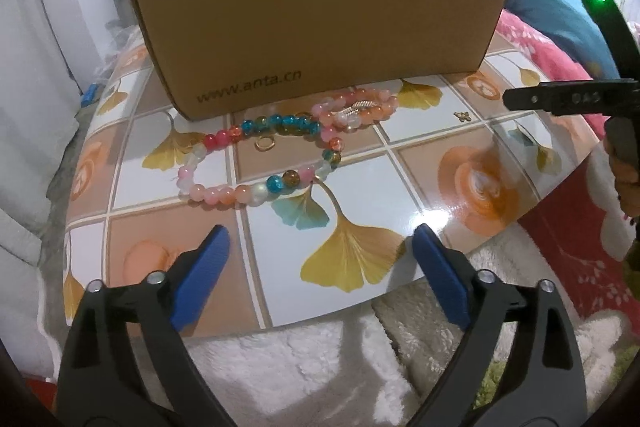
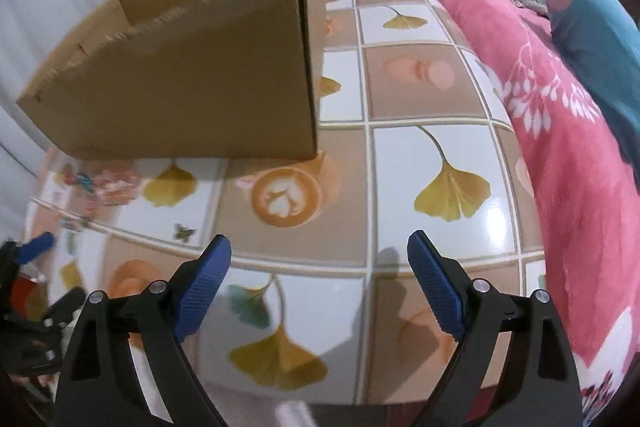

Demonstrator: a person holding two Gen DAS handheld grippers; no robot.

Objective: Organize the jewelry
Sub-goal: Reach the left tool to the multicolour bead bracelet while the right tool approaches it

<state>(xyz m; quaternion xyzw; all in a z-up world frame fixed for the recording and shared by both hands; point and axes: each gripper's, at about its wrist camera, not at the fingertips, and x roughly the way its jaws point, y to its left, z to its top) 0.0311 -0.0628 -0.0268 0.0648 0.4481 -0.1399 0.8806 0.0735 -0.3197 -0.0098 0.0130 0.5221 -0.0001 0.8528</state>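
Note:
A multicoloured bead necklace (image 1: 256,163) lies looped on the tiled table in front of an open cardboard box (image 1: 320,27). A pink-orange bead bracelet (image 1: 360,111) with a gold charm lies at its far end, and a small gold ring (image 1: 265,143) lies inside the loop. A small gold butterfly charm (image 1: 464,115) lies to the right; it also shows in the right wrist view (image 2: 183,231). My left gripper (image 1: 320,247) is open and empty, hovering over the table's near edge. My right gripper (image 2: 320,255) is open and empty, right of the box (image 2: 180,75). The beads (image 2: 108,187) show blurred at left.
The table (image 2: 420,99) has a glossy ginkgo-leaf tile pattern. A pink floral blanket (image 2: 560,147) and a teal cushion (image 2: 600,47) lie along its right side. A white fluffy rug (image 1: 320,367) lies below the near edge. The right tool's black body (image 1: 560,99) reaches in from the right.

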